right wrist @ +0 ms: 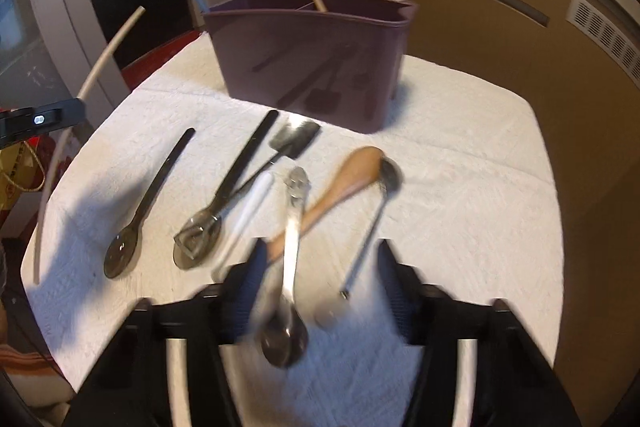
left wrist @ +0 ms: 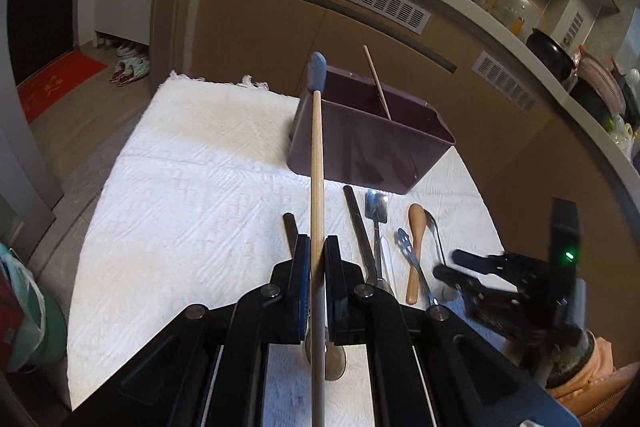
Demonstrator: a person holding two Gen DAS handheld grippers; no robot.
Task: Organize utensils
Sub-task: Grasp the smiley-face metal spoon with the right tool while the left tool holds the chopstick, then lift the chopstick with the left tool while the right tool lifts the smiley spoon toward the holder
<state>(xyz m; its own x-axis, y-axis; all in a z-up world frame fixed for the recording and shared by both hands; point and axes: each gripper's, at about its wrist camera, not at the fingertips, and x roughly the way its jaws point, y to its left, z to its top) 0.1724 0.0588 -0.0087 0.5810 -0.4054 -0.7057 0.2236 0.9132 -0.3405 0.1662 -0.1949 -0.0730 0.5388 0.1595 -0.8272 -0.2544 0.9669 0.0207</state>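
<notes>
My left gripper (left wrist: 317, 251) is shut on the pale wooden handle of a spatula (left wrist: 317, 167), held above the cloth. Its blue tip (left wrist: 319, 71) points toward the left end of the purple caddy (left wrist: 372, 147). A wooden stick (left wrist: 377, 83) leans inside the caddy. My right gripper (right wrist: 324, 267) hangs low over the white cloth with its jaws apart. A steel spoon (right wrist: 290, 247) lies between them, and neither pad presses on it. The right wrist view is blurred. The spatula handle (right wrist: 100, 67) shows at its left side.
Several utensils lie on the white cloth (right wrist: 460, 167) in front of the caddy (right wrist: 312, 59): two dark spoons (right wrist: 140, 211), a small metal spatula (right wrist: 296, 139), a wooden spoon (right wrist: 344, 179) and a thin steel spoon (right wrist: 372, 223). A brown cabinet wall (left wrist: 260, 27) stands behind the table.
</notes>
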